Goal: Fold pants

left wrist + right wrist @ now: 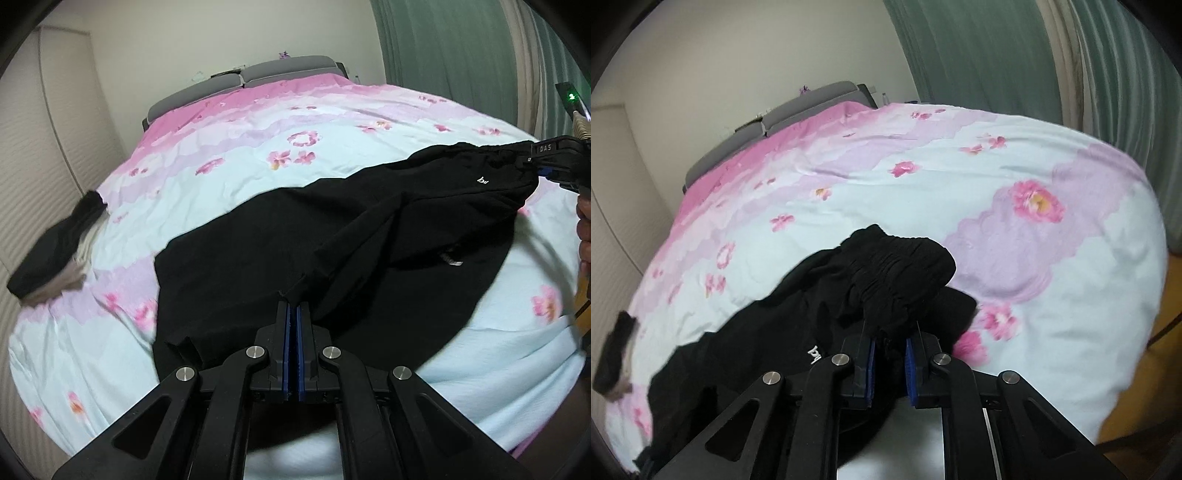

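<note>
Black pants (pixel 332 229) lie stretched across the floral bed cover, leg ends near me, waistband at the far right. My left gripper (pixel 294 306) is shut on the pants' leg end. My right gripper (pixel 889 339) is shut on the gathered elastic waistband (pixel 897 266); it also shows at the right edge of the left wrist view (pixel 543 162), holding the waistband a little above the bed. A small white logo (pixel 482 180) shows near the waist.
The bed (pixel 258 147) has a pink, lilac and pale blue flowered cover. A folded dark and beige clothes pile (pixel 55 254) lies at the bed's left edge by the wall. Grey headboard (pixel 258 74) at the back. Green curtains (pixel 997 55) on the right.
</note>
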